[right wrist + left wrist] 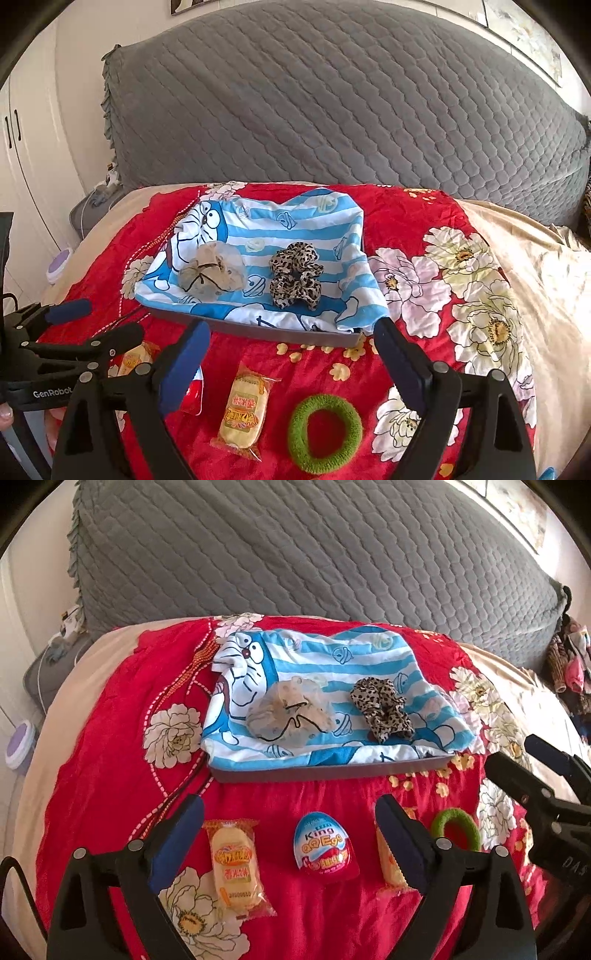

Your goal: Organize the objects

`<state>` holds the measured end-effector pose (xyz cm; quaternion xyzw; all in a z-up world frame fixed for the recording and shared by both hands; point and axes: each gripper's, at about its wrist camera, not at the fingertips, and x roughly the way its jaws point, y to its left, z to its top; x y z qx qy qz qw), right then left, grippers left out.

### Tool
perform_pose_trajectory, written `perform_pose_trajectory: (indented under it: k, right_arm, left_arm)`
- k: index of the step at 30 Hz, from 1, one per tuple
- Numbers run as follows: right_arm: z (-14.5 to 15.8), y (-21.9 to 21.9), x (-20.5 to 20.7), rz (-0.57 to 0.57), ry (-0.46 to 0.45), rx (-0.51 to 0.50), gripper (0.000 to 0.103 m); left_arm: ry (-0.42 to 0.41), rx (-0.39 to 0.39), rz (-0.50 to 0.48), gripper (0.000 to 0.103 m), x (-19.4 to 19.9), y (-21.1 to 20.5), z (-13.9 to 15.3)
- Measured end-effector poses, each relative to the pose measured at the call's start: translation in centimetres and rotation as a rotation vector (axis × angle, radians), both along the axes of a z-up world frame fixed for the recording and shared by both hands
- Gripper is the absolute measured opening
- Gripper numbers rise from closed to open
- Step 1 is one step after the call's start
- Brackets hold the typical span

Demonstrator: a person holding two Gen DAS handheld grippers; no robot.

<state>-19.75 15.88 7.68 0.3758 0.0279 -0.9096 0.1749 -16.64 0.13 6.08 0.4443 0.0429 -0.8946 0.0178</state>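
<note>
Bed, red floral cover [314, 915]. Grey tray [258, 332] lined with blue striped cloth holds beige scrunchie [290, 714] and leopard scrunchie [382, 709], apart. Nearer: two wrapped cakes [234, 867], toy egg [321, 847], green hair ring [325, 432]. Left gripper [290, 836] fingers wide apart, empty above egg; right gripper [291, 354] likewise. Second cake partly hidden, probably identical.

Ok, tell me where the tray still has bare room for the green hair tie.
On the cloth-lined tray: the stripe between the beige scrunchie and leopard scrunchie, and the back strip behind both. Crowded: the front row around the green hair tie, snack packs and egg.
</note>
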Motion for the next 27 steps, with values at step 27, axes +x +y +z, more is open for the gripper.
perform_pose_trajectory:
  k: [27]
  right_arm:
    - [0.6, 2.7, 3.8, -0.002, 0.023, 0.002, 0.090]
  left_arm:
    - [-0.040, -0.022, -0.016, 0.094, 4.8, 2.7, -1.7]
